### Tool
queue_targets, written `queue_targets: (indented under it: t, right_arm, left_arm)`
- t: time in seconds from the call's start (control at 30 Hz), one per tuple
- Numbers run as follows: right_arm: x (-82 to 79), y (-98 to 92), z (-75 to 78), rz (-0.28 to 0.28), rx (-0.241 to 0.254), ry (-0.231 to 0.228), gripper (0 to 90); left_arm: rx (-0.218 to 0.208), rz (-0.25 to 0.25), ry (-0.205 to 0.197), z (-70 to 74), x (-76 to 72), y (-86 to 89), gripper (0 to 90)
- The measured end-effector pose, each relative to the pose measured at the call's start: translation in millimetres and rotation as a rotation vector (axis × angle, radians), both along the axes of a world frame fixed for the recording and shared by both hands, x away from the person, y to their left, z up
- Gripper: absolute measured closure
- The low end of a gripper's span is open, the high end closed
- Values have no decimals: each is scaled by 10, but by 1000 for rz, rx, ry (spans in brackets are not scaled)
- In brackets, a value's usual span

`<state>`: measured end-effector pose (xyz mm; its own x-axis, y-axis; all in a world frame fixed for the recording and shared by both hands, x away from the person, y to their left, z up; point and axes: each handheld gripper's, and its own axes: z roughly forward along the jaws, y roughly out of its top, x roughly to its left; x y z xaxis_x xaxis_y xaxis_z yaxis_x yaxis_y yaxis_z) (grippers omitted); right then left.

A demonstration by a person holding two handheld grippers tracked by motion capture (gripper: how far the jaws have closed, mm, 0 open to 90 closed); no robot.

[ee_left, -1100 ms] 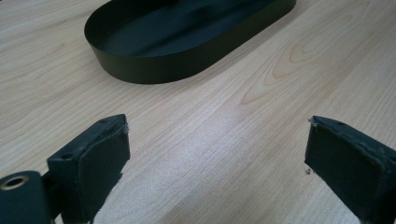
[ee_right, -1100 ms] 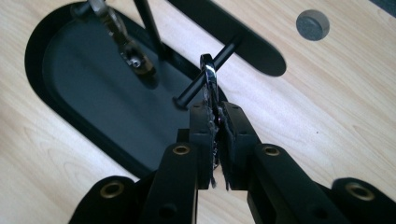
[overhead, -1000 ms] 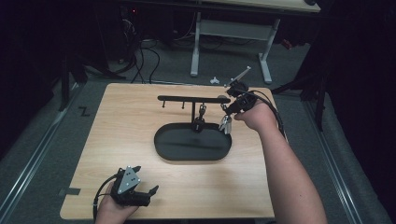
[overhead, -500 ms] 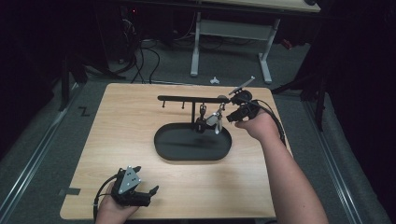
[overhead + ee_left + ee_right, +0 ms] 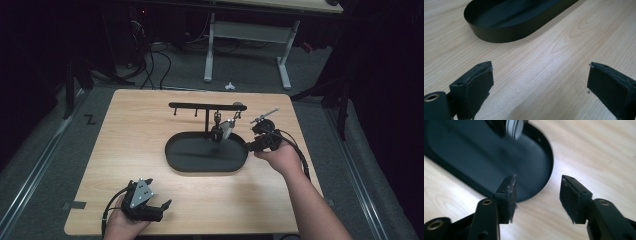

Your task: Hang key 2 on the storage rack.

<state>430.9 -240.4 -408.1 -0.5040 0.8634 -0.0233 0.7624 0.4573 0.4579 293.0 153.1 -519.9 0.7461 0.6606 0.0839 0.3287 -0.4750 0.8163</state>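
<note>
The small silver-and-black item (image 5: 229, 127) hangs from the black rack (image 5: 207, 106) over the oval tray (image 5: 206, 154) mid-table, the right gripper (image 5: 257, 140) beside the tray's right end, jaws just opened and empty, while the left gripper (image 5: 150, 207) rests released near the table's front edge.

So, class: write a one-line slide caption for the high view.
Right gripper open beside the hanging keyring on the black rack; left gripper idle.

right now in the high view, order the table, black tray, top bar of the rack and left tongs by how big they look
1. table, by far the largest
2. tray
3. bar: as long as the tray, much thinner
4. left tongs, smallest, though they sit nearest the camera, so their look runs large
</note>
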Motion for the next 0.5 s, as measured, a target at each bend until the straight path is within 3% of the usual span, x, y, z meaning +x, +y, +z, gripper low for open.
queue_targets:
  t: [0.13,0.27,0.5]
  right_arm:
    - [-148,-25,-120,3,44,-19,460]
    - [-319,-59,-279,3,55,-49,448]
    - [-651,-149,-597,-15,89,-137,431]
  left_arm:
    - [5,-4,1,-8,-2,-18,73]
    - [7,-5,-1,-13,-6,-27,73]
    - [11,-15,-1,-9,-10,-54,73]
